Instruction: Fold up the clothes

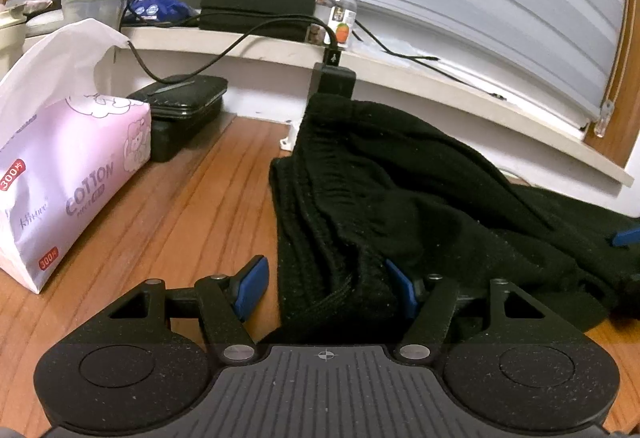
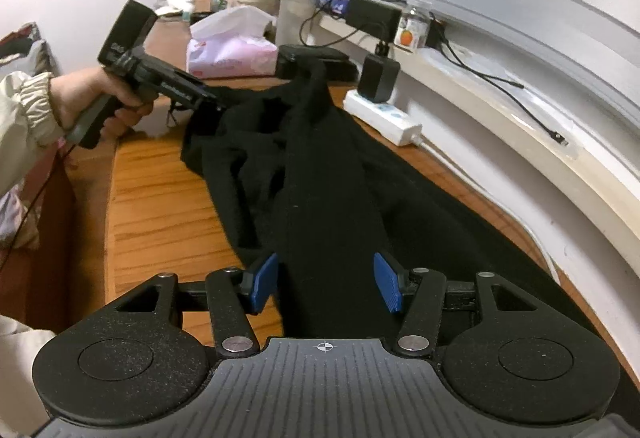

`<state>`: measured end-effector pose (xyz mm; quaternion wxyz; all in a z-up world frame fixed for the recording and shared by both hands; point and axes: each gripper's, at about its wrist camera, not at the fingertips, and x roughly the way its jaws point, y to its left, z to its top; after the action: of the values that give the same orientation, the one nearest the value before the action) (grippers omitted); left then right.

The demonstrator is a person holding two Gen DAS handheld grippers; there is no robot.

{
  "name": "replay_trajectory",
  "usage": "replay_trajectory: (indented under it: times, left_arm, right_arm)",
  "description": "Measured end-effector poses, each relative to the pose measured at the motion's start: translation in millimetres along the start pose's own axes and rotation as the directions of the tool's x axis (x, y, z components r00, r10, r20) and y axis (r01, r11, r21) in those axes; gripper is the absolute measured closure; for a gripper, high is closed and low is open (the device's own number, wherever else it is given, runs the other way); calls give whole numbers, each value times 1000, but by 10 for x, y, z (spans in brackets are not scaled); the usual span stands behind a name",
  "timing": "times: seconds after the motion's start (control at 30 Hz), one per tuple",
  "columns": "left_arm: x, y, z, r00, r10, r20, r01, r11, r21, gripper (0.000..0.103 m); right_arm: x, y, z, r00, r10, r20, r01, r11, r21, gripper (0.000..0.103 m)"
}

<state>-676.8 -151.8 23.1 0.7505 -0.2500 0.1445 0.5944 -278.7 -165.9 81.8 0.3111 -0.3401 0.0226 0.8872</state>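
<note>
Two tools on one pair of black trousers (image 2: 320, 166), wooden tabletop (image 1: 168, 198).
Left tool (image 1: 326, 288): blue pads spread apart, elastic waistband bunched between them, not pinched. Right tool (image 2: 326, 282): pads apart too, a trouser leg running up frame centre between them, fabric loose. Trousers lie crumpled from lower centre to the window sill. Pink tissue pack (image 1: 68, 182) mid left, white power strip (image 2: 384, 118) upper right of right view. Hand (image 2: 100, 102) grips left tool's handle there.
</note>
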Motion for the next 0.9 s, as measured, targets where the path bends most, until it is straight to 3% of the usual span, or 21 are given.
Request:
replay_trajectory:
  times: [0.13, 0.33, 0.4, 0.47, 0.6, 0.73, 0.9]
  left_arm:
    - [-5, 14, -3, 1000, -6, 2, 6, 1000, 3, 35]
    - [-12, 32, 4, 1000, -13, 4, 13, 1000, 0, 34]
    - [-15, 36, 6, 1000, -15, 4, 15, 1000, -4, 34]
    - [-13, 38, 12, 1000, -16, 3, 16, 1000, -4, 35]
    - [-18, 37, 14, 1000, -14, 2, 14, 1000, -3, 35]
    - [-24, 33, 12, 1000, -11, 0, 11, 1000, -2, 36]
    - [-52, -12, 3, 1000, 0, 6, 0, 1000, 0, 42]
  right_arm:
    - [-55, 137, -20, 999, 36, -5, -36, 999, -14, 56]
    - [-38, 221, -140, 997, -60, -49, 57, 997, -60, 59]
    - [-36, 166, -180, 996, -80, -50, 77, 995, -56, 68]
    - [-58, 115, -197, 995, -87, -46, 85, 995, -54, 87]
    - [-187, 28, -127, 992, -128, -5, 127, 990, -64, 99]
    - [-269, -218, 31, 975, -222, 32, 224, 971, -78, 100]
    - [44, -644, 211, 916, -402, 17, 396, 892, -220, 100]
